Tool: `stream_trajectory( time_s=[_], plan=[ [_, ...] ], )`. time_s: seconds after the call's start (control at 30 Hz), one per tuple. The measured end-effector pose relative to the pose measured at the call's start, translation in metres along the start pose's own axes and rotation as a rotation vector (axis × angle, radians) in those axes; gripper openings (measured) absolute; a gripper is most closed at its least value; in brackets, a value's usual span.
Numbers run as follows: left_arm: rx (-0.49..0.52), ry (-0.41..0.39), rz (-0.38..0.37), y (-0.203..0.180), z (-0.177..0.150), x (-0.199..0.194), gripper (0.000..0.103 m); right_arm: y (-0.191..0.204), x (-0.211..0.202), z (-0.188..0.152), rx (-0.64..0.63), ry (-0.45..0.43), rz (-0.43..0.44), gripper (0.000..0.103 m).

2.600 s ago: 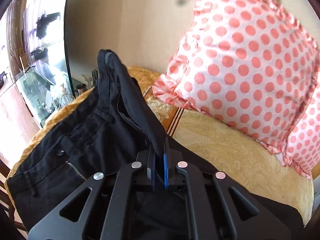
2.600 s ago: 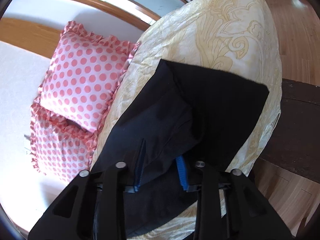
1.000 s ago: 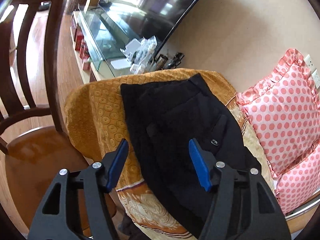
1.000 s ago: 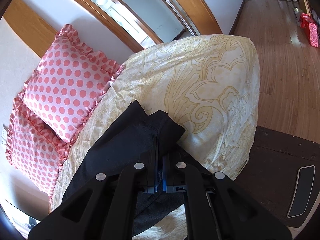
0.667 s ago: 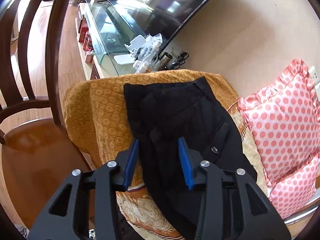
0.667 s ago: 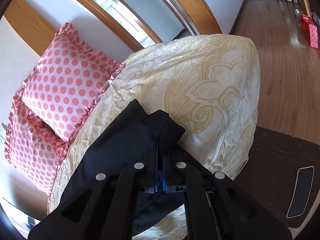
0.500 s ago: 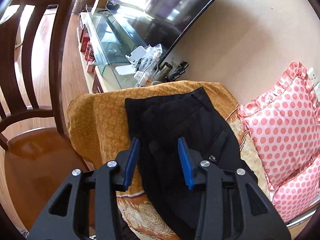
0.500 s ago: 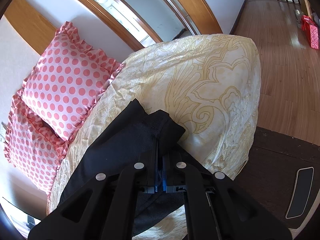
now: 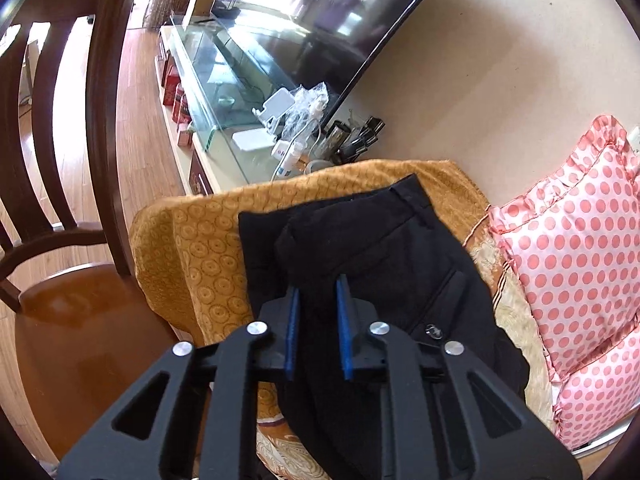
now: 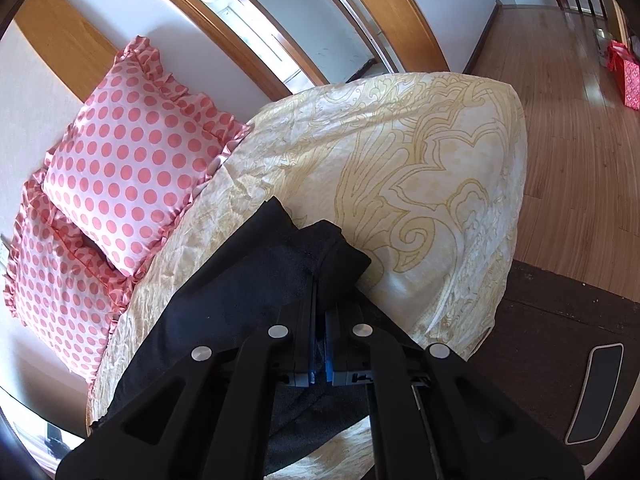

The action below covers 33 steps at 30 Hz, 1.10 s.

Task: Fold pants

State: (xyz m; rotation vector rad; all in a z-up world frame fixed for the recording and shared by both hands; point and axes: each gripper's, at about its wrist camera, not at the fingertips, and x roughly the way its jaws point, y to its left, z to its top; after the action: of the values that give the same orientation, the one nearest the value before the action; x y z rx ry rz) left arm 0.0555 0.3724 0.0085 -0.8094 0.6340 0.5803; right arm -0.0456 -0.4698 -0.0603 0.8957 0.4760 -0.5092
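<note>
Black pants (image 9: 372, 252) lie folded lengthwise on a cloth-covered surface, waistband end toward the far side in the left wrist view. My left gripper (image 9: 318, 294) hovers over the near edge of the waist part, its jaws a narrow gap apart with black cloth between the blue pads; I see no firm pinch. In the right wrist view my right gripper (image 10: 318, 308) is shut on the bunched leg end of the pants (image 10: 256, 276) and holds it just above the cream cloth.
A cream patterned cover (image 10: 420, 184) and an orange patterned cloth (image 9: 200, 236) drape the surface. Pink polka-dot pillows (image 10: 132, 160) lean on the wall, also in the left wrist view (image 9: 580, 248). A dark wooden chair (image 9: 80, 200) stands left. A glass TV cabinet (image 9: 224, 80) is beyond.
My left gripper let go of the pants, swung to the waist end and has narrowed its jaws from wide open to a small gap. My right gripper closed on the leg end and stays shut.
</note>
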Motion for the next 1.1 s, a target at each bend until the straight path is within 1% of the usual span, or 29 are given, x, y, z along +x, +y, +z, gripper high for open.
stream_trajectory(
  time_s=[0.03,0.1,0.13,0.17,0.27,0.3,0.37,0.43,0.5,0.53,0.57,0.6,0.63,0.67,0.7,0.73,0.77,0.8,0.83,0.9,0.97,1.03,1.07,1.1],
  plan=[
    [0.012,-0.038,-0.015,-0.001,0.003,-0.010,0.014,0.001,-0.001,0.001,-0.002,-0.007,0.005,0.003],
    [0.046,-0.101,0.005,-0.003,0.009,-0.025,0.014,0.003,-0.004,0.002,-0.012,-0.017,0.013,0.003],
    [0.054,-0.103,0.011,-0.002,0.011,-0.027,0.014,0.004,-0.003,0.002,-0.018,-0.017,0.012,0.003],
    [0.056,-0.076,0.023,0.001,0.013,-0.022,0.014,0.003,-0.002,0.003,-0.021,-0.014,0.009,0.003],
    [0.070,0.033,0.104,0.012,0.007,0.011,0.015,-0.001,0.004,0.001,-0.011,0.002,0.003,0.003],
    [0.084,0.024,0.111,0.013,0.004,0.014,0.016,-0.002,0.004,0.000,-0.009,-0.001,0.006,0.003],
    [0.141,-0.017,0.130,0.006,-0.001,0.008,0.020,-0.002,0.003,-0.001,-0.012,-0.003,0.002,0.003],
    [0.168,-0.069,0.144,-0.001,-0.005,-0.005,0.026,-0.002,0.002,0.001,-0.015,0.001,0.004,0.003],
    [0.202,-0.147,0.165,-0.013,-0.012,-0.022,0.030,-0.002,0.002,0.001,-0.015,0.001,0.005,0.003],
    [0.235,-0.199,0.175,-0.022,-0.019,-0.034,0.040,0.000,0.002,0.001,-0.019,0.000,0.003,0.003],
    [0.273,-0.246,0.173,-0.033,-0.027,-0.045,0.046,0.001,0.003,0.002,-0.026,-0.001,0.000,0.003],
    [0.303,-0.275,0.162,-0.043,-0.035,-0.052,0.055,0.003,0.003,0.003,-0.032,-0.001,0.000,0.003],
    [0.338,-0.288,0.130,-0.053,-0.044,-0.059,0.058,0.005,0.003,0.004,-0.037,-0.002,0.003,0.003],
    [0.374,-0.273,0.067,-0.064,-0.053,-0.064,0.058,0.007,0.002,0.007,-0.045,-0.010,0.017,0.003],
    [0.401,-0.237,-0.006,-0.074,-0.061,-0.065,0.061,0.011,-0.003,0.010,-0.059,-0.035,0.037,0.003],
    [0.424,-0.192,-0.075,-0.083,-0.070,-0.064,0.063,0.013,-0.008,0.012,-0.073,-0.055,0.047,0.003],
    [0.449,-0.125,-0.154,-0.093,-0.080,-0.060,0.063,0.015,-0.012,0.013,-0.083,-0.064,0.035,0.003],
    [0.470,-0.069,-0.209,-0.100,-0.090,-0.056,0.063,0.012,-0.012,0.012,-0.076,-0.052,0.012,0.003],
    [0.494,-0.014,-0.258,-0.107,-0.099,-0.051,0.063,0.006,-0.011,0.007,-0.053,-0.022,-0.011,0.003],
    [0.546,0.083,-0.343,-0.122,-0.121,-0.041,0.063,-0.004,-0.010,-0.001,-0.040,-0.003,-0.026,0.003],
    [0.600,0.121,-0.375,-0.132,-0.136,-0.035,0.063,-0.012,-0.012,-0.008,-0.031,-0.006,-0.015,0.003],
    [0.670,0.142,-0.381,-0.144,-0.148,-0.028,0.063,-0.013,-0.017,-0.010,-0.049,-0.001,-0.016,0.004],
    [0.684,0.152,-0.383,-0.147,-0.151,-0.025,0.063,-0.014,-0.020,-0.010,-0.047,0.006,-0.018,0.006],
    [0.693,0.170,-0.390,-0.150,-0.155,-0.021,0.063,-0.014,-0.023,-0.010,-0.040,0.006,-0.022,0.017]
  ],
)
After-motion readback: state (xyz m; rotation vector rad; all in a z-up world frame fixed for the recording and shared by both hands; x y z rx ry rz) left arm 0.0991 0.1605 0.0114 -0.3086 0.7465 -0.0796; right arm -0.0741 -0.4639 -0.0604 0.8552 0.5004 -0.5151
